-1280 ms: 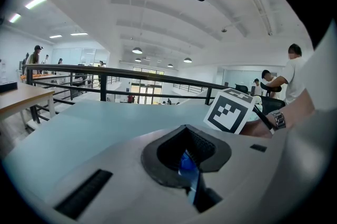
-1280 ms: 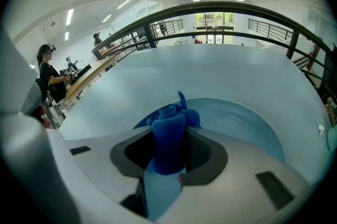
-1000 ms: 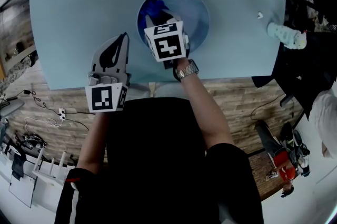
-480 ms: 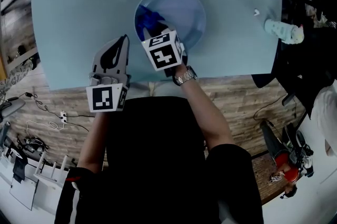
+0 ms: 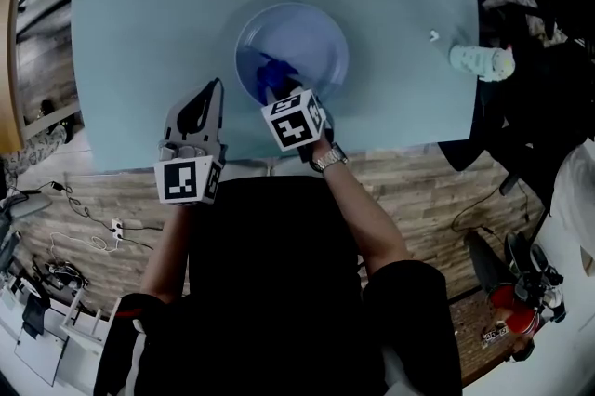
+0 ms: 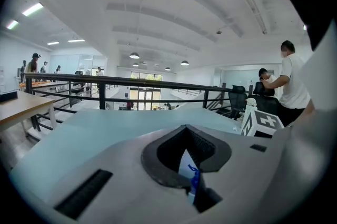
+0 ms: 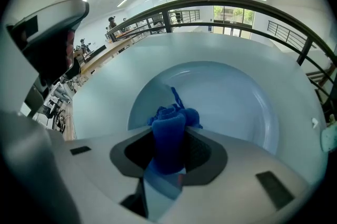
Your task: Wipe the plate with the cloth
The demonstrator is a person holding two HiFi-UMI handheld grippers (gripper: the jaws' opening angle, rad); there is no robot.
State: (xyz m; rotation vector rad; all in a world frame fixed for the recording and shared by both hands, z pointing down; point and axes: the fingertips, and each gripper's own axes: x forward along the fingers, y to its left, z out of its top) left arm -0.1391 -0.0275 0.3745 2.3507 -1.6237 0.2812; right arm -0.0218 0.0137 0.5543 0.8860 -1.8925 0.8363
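Since wiping needs the fabric pressed against the dish, the right gripper (image 5: 279,89) has its jaws clamped hard on a bunched blue cloth (image 7: 169,131). A wad of it pokes out past the tips as a pad. That wad lies just ahead of and below the claw, on the near-left part of the plate (image 5: 311,36), and seems to be touching its well. The rest of the plate spreads ahead and to the claw's right.

The left gripper (image 5: 212,93) sits off to the left of the working claw, clear of the plate and above the near part of the table (image 5: 139,13). Its jaws are closed together and hold nothing, probably parked out of the way. Nothing steadies the plate, so it may slide under a firm stroke.

The cloth looks soft and plush, rolled into a thick fold. The plate is round, pale blue and smooth, with a shallow well inside a broad raised rim. The tabletop is a matching pale blue, flat and matte.
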